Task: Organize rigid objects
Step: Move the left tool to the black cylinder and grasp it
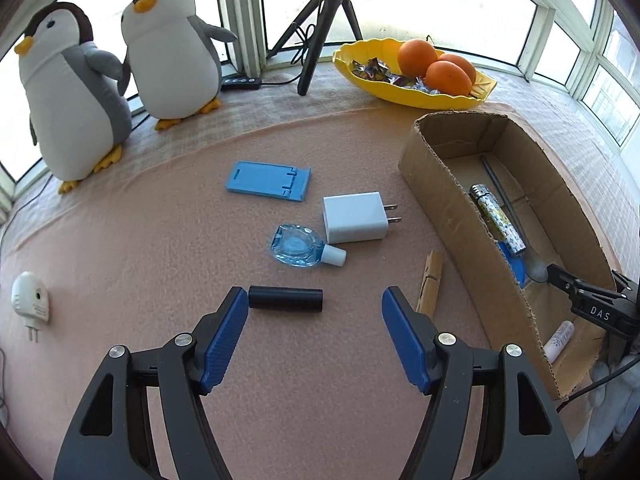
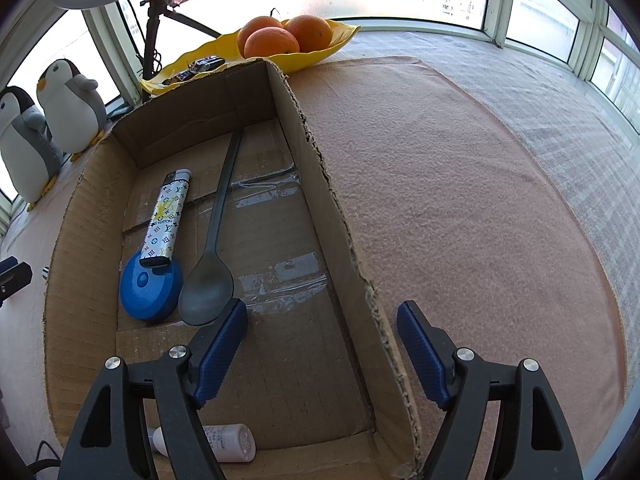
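Observation:
My left gripper [image 1: 314, 300] is open and empty, low over the pink mat, with a black cylinder [image 1: 285, 299] lying between its fingertips, nearer the left one. Beyond it lie a blue glass bottle [image 1: 298, 248], a white charger [image 1: 356, 218], a blue phone stand [image 1: 268, 180] and a wooden clothespin [image 1: 430, 282]. The cardboard box [image 1: 448, 204] stands at the right. My right gripper [image 2: 322, 320] is open and empty, straddling the box's right wall [image 2: 344, 216]. Inside the box lie a patterned lighter [image 2: 166, 216], a grey spoon [image 2: 212, 264], a blue round case [image 2: 146, 292] and a white tube [image 2: 228, 442].
Two plush penguins [image 1: 120, 76] stand at the back left. A yellow dish [image 1: 408, 92] with oranges and sweets and a black tripod [image 1: 320, 36] stand at the back. A white plug-in device [image 1: 30, 300] lies at the mat's left edge. Windows ring the table.

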Action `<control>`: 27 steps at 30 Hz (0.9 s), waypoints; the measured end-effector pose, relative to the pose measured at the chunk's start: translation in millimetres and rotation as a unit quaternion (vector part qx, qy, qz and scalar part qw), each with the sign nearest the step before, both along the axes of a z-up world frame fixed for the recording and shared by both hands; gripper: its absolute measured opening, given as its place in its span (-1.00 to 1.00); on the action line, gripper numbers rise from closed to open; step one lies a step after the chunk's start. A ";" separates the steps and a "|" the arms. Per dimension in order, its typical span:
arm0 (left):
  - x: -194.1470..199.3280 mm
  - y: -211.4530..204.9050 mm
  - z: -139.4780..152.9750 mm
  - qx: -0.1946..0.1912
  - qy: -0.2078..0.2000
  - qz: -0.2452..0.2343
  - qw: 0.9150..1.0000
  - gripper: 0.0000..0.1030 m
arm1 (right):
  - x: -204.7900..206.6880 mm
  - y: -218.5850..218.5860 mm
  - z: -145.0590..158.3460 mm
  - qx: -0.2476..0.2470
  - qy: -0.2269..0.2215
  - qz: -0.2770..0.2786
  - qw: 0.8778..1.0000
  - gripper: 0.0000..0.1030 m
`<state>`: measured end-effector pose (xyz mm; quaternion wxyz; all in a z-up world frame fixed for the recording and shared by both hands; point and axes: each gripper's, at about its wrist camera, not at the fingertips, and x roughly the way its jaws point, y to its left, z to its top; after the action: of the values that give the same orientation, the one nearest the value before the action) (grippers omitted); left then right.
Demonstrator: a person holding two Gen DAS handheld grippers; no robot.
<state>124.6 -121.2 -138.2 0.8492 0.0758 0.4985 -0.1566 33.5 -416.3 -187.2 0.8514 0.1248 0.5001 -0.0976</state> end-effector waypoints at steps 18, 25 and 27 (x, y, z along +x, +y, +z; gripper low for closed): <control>20.7 10.7 -41.8 0.007 0.022 0.011 1.000 0.35 | 4.0 -3.1 0.2 0.001 0.008 -0.002 1.000 0.50; 22.2 9.6 -45.7 0.010 0.020 0.010 1.000 0.35 | 4.3 -3.6 0.0 0.000 0.008 -0.002 1.000 0.50; 22.8 10.3 -46.4 0.009 0.020 0.010 1.000 0.35 | 4.6 -3.4 0.1 0.000 0.008 -0.002 1.000 0.50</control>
<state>147.3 -110.9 -184.6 0.8398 0.0751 0.5177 -0.1450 38.1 -419.8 -187.1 0.8470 0.1255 0.5068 -0.1003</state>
